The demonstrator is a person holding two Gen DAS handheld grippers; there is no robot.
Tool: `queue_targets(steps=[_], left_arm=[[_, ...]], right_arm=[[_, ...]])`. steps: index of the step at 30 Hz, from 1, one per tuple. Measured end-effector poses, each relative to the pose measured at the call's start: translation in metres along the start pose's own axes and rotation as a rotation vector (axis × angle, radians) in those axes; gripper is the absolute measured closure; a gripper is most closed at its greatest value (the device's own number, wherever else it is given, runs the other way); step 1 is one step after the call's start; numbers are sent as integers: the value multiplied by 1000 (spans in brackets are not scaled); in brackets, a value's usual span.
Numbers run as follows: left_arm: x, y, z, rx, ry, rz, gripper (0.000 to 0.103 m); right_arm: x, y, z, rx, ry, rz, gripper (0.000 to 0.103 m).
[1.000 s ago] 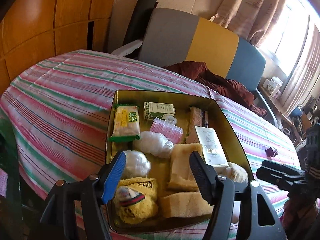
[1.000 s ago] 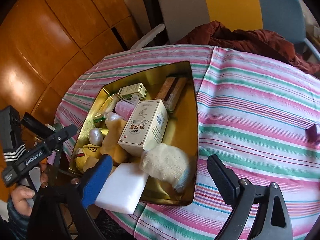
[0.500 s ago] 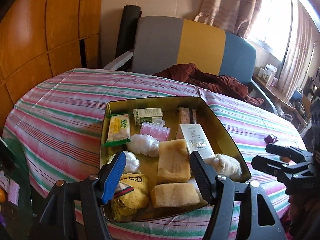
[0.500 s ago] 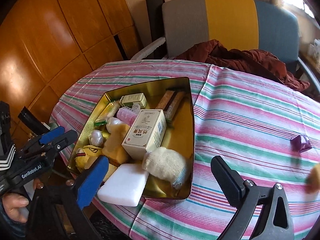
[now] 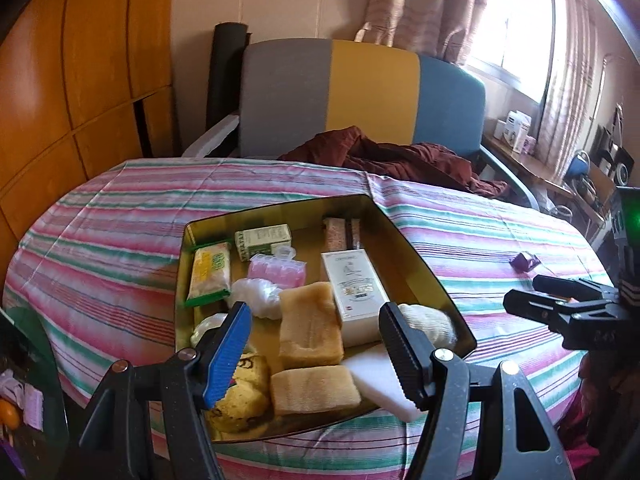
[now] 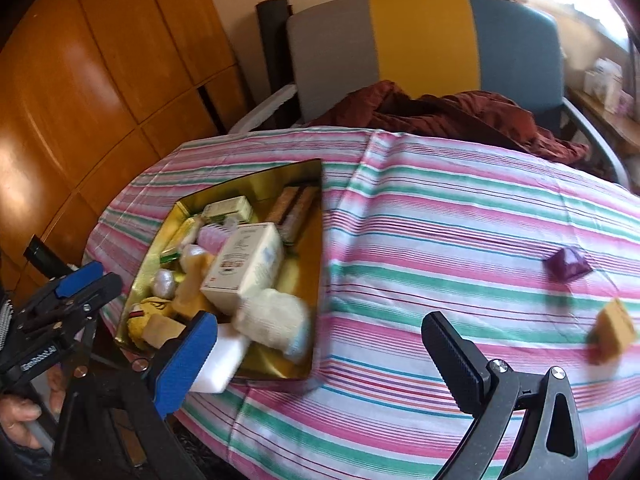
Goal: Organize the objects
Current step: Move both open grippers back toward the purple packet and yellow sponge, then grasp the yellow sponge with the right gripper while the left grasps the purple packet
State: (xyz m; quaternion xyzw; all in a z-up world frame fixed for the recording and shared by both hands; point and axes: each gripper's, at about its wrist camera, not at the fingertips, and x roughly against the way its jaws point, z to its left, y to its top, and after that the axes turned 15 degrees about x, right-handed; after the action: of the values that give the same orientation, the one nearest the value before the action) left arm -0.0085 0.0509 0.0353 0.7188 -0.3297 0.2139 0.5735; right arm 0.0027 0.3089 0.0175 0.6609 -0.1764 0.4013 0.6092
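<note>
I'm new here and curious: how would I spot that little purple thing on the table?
Start at the gold tin on the striped tablecloth, then look across the open cloth toward the window side. The purple thing lies there alone, outside the tin. It is small, dark and angular, unlike the tan block nearer the table's edge.

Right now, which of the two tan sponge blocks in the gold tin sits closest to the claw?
The sponge lying crosswise at the tin's near edge, right between the left claw's fingers in view. The other tan sponge lies lengthwise behind it, beside the white box.
</note>
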Motion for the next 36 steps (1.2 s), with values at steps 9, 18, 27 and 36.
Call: queue_targets(steps=[9, 18, 27, 36], left_arm=[[-3, 0, -30, -90, -23, 19, 36], [-6, 2, -66, -165, -86, 46, 36], [-15, 4, -104, -195, -164, 112, 36], [-29, -4, -173, -316, -241, 187, 36]], right_arm=[[21, -21, -57, -86, -104, 9, 0], [55, -44, -131, -200, -244, 18, 0], [99, -84, -236, -418, -427, 31, 0], [60, -99, -269, -372, -414, 130, 0]])
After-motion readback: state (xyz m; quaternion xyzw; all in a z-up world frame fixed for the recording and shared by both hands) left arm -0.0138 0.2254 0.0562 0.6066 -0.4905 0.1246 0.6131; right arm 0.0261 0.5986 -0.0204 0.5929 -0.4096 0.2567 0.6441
